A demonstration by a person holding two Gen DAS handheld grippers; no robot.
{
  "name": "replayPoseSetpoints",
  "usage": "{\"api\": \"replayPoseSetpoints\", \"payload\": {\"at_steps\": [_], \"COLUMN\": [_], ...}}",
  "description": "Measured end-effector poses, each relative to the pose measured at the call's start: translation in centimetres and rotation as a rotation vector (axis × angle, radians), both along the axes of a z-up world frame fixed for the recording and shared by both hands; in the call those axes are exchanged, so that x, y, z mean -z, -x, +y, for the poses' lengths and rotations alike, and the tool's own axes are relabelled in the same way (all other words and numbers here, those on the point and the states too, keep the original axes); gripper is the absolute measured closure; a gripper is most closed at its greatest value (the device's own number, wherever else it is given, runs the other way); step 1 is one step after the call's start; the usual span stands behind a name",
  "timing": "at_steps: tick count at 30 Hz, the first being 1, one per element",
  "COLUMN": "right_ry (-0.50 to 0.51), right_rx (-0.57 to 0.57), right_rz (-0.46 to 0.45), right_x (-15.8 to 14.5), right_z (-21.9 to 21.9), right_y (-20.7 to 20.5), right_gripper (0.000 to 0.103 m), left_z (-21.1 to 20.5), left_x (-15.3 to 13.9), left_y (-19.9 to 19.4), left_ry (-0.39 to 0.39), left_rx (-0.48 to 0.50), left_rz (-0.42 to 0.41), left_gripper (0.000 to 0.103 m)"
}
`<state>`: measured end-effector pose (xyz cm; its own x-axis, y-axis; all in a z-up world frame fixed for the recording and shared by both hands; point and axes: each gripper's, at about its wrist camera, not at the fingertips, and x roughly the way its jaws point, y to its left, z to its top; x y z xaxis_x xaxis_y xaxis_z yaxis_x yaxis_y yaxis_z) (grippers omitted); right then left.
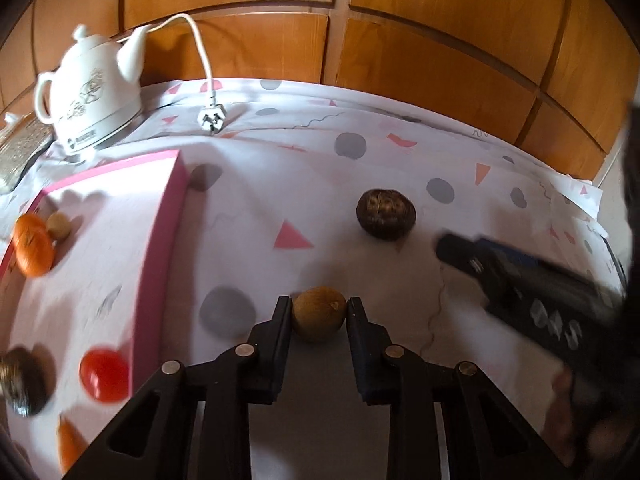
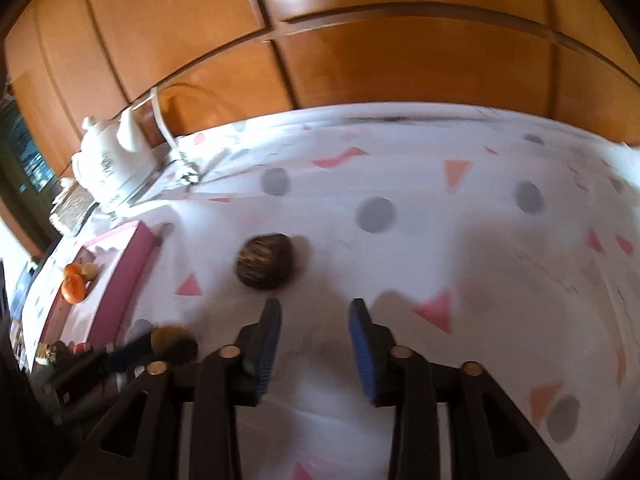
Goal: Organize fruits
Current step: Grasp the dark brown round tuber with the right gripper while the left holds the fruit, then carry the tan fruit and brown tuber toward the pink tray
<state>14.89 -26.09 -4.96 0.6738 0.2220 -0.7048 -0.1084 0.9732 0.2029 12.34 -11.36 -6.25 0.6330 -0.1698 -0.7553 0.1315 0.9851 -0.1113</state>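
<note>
On cloth [image 1: 256, 216], two fruits, one brown fruit [image 1: 319, 314] between left tongs [image 1: 319, 312]

Both wrist views low over tablecloth [image 1: 360, 184], facing cabinets; share dark fruit [image 2: 264, 262], perhaps kettle [image 2: 106, 168].

A white teapot-shaped kettle [image 1: 90, 92] is seen at the desk's far left corner, its white cord and plug [image 1: 212, 118] laid on the patterned cloth [image 1: 360, 168], wooden panelling [image 1: 440, 40] behind.

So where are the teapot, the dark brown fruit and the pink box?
teapot [image 1: 94, 92], left wrist view, on its belly.
dark brown fruit [image 1: 386, 214], left wrist view, on its middle.
pink box [image 1: 158, 256], left wrist view, on its side wall.
</note>
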Motion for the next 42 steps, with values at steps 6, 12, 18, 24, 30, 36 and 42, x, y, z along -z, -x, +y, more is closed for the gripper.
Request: {"api": "replayPoseSetpoints", "payload": {"at_steps": [6,12,18,24,30,36,42], "right_ry": [0.067,0.173,0.198,0.192,0.168,0.147,0.157], "right_rx": [-0.103,-0.147,-0.111,-0.004,0.099,0.165,0.191], "right_rz": [0.009,0.027,0.024,0.057,0.094,0.094,0.056], "right_x": [0.2,1.3,1.5,1.3,1.1,1.2,1.5], "right_z": [3.0,5.1,4.7,2.6,-0.2,-2.1,-2.4], "right_y": [-2.3,-4.7,-5.0,-3.3,-0.2,4.4,6.8], "right_gripper": [0.047,0.046,0.057,0.057,0.057,0.057,0.057], "left_z": [0.0,0.1,0.0,-0.1,-0.1,-0.1,-0.2], "left_x": [0.4,0.6,0.7,0.7,0.7,0.7,0.6], "left_y": [0.2,0.2,0.2,0.2,0.2,0.2,0.3], "left_ry": [0.006,0.016,0.013,0.004,-0.002,-0.005,-0.012], "left_rx": [-0.002,-0.003,-0.004,-0.004,-0.002,-0.002,-0.002], "left_rz": [-0.005,-0.01,-0.017,-0.023,-0.028,-0.029,-0.03], "left_gripper": [0.075,0.075,0.075,0.075,0.075,0.075,0.075]}}
